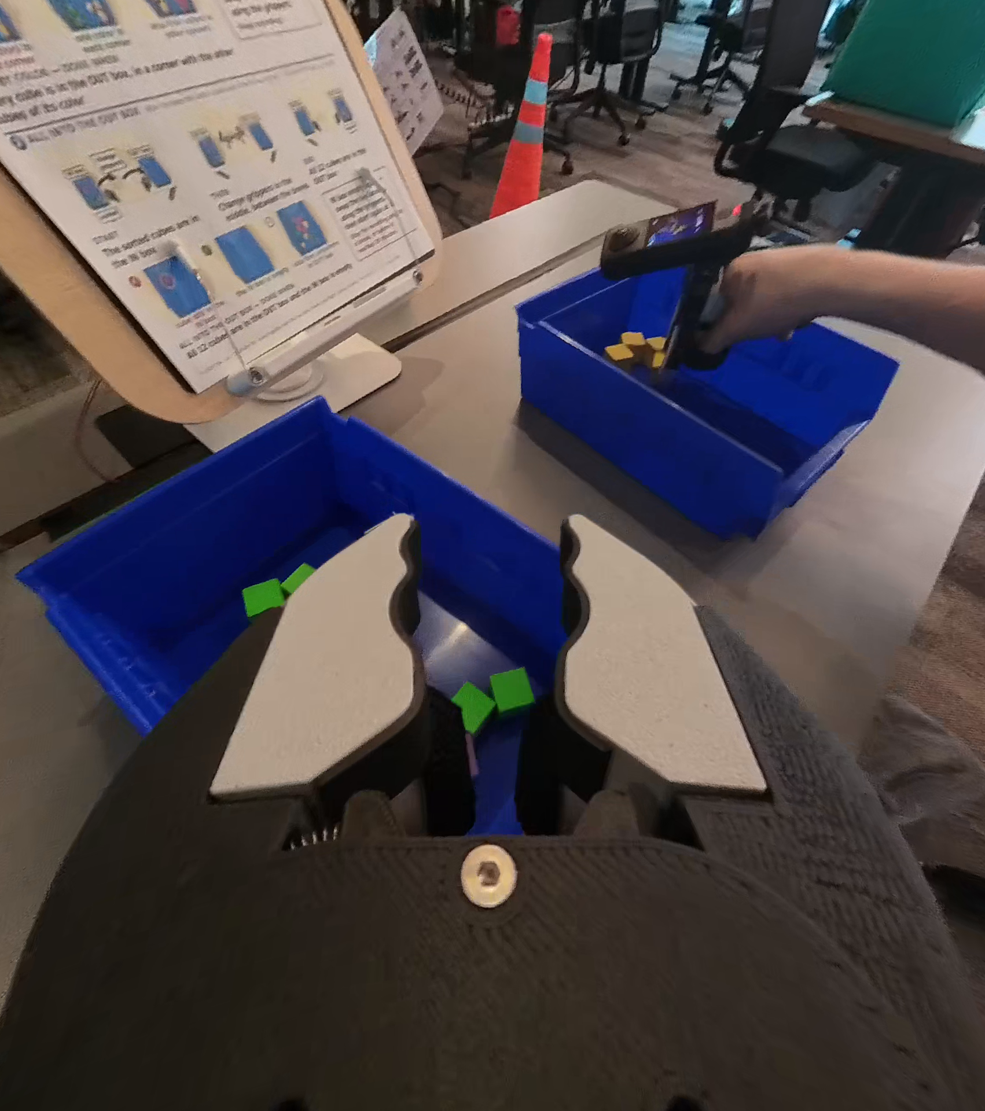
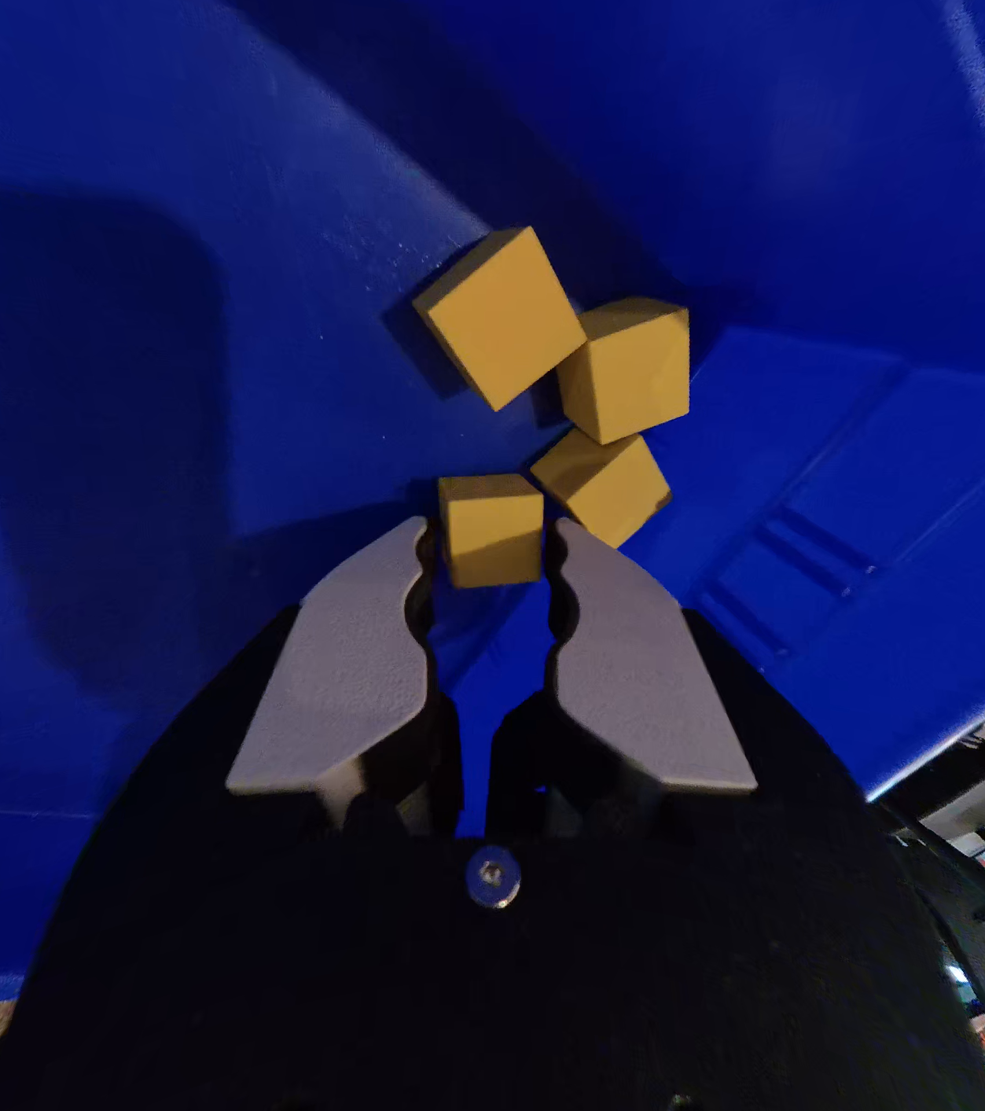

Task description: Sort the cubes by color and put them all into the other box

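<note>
Right tongs (image 2: 490,529) clench one yellow cube (image 2: 491,529) inside a blue bin (image 2: 177,300), touching three other cubes (image 2: 538,361); nudging could scatter them. Left tongs (image 1: 487,535) hang released over green cubes (image 1: 493,700).

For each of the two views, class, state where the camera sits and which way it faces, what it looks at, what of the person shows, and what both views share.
Left wrist view: sits on the left gripper, facing forward and down over a blue plastic bin of green cubes; a person's hand holds the right gripper farther off.
Right wrist view: sits on the right gripper, facing down into another blue plastic bin; its fingers flank one yellow cube; no body part shows.
Shared: the yellow cubes, their bin, the right gripper.
</note>
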Demonstrator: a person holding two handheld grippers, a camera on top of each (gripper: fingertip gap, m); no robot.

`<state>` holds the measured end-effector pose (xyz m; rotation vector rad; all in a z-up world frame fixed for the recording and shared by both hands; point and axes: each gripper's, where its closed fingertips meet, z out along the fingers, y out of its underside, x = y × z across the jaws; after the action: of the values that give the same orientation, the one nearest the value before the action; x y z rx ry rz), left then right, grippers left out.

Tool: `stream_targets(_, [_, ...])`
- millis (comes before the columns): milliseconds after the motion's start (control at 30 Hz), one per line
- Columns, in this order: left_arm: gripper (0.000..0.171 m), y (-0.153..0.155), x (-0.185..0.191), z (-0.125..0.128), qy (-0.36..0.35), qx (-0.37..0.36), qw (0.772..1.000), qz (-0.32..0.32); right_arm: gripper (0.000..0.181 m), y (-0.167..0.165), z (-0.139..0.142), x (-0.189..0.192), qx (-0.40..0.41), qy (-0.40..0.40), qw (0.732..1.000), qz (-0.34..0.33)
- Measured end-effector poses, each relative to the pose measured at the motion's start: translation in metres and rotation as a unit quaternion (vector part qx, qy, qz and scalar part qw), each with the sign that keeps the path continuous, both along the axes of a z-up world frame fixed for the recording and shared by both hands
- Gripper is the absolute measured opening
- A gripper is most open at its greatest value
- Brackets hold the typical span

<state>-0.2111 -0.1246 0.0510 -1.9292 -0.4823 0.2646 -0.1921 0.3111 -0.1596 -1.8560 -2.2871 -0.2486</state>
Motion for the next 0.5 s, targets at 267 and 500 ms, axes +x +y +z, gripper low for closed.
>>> stream_targets(267, [0.054, -0.006, -0.025, -0.059, -0.042, -0.127, 0.99, 0.04, 0.067, -0.027, 0.022, 0.012, -0.062, 0.037, 0.997, 0.007])
stream_targets(500, [0.049, -0.016, -0.055, -0.105, -0.007, -0.299, 0.953, 0.044, 0.061, -0.088, 0.108, 0.014, -0.131, 0.256, 0.954, 0.087])
